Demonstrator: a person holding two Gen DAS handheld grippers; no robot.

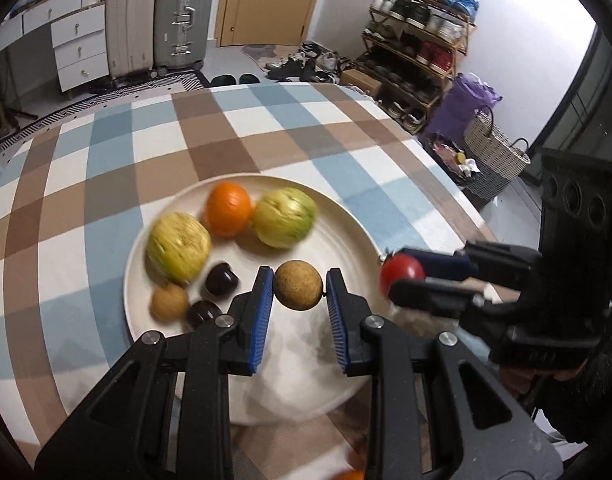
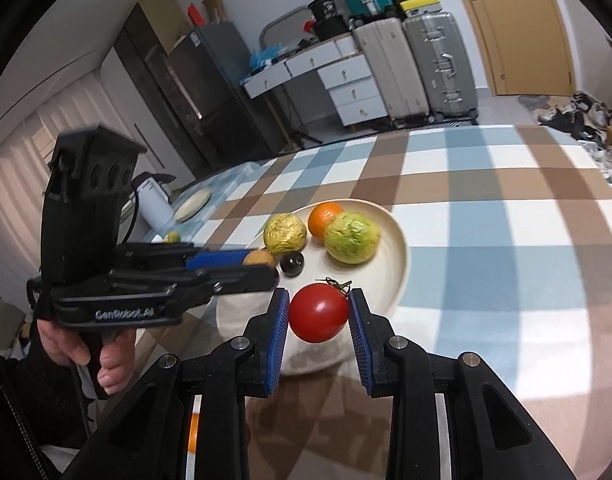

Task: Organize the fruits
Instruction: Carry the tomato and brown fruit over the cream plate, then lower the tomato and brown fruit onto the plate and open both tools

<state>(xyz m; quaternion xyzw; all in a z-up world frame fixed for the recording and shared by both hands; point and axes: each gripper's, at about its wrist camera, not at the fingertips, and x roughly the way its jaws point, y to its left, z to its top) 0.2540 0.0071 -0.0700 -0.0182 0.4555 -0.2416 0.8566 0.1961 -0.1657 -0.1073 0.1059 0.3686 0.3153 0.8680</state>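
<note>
A cream plate (image 1: 346, 232) sits on the checked tablecloth and holds an orange (image 1: 228, 209), two yellow-green fruits (image 1: 178, 253) (image 1: 285, 217), a small brown fruit (image 1: 169, 302) and two dark plums (image 1: 221, 279). My left gripper (image 1: 299, 286) is shut on a round brown fruit (image 1: 298, 285) above the plate. My right gripper (image 2: 317, 312) is shut on a red tomato (image 2: 318, 313) over the plate's near rim (image 2: 402, 268). The right gripper also shows in the left wrist view (image 1: 402, 280) at the plate's right edge.
The checked tablecloth (image 1: 266, 136) covers the table. A white bottle (image 2: 156, 204) and a small dish (image 2: 194, 200) stand at the table's far left. Suitcases, drawers, a shoe rack (image 1: 418, 40) and a woven basket (image 1: 494, 152) stand beyond the table.
</note>
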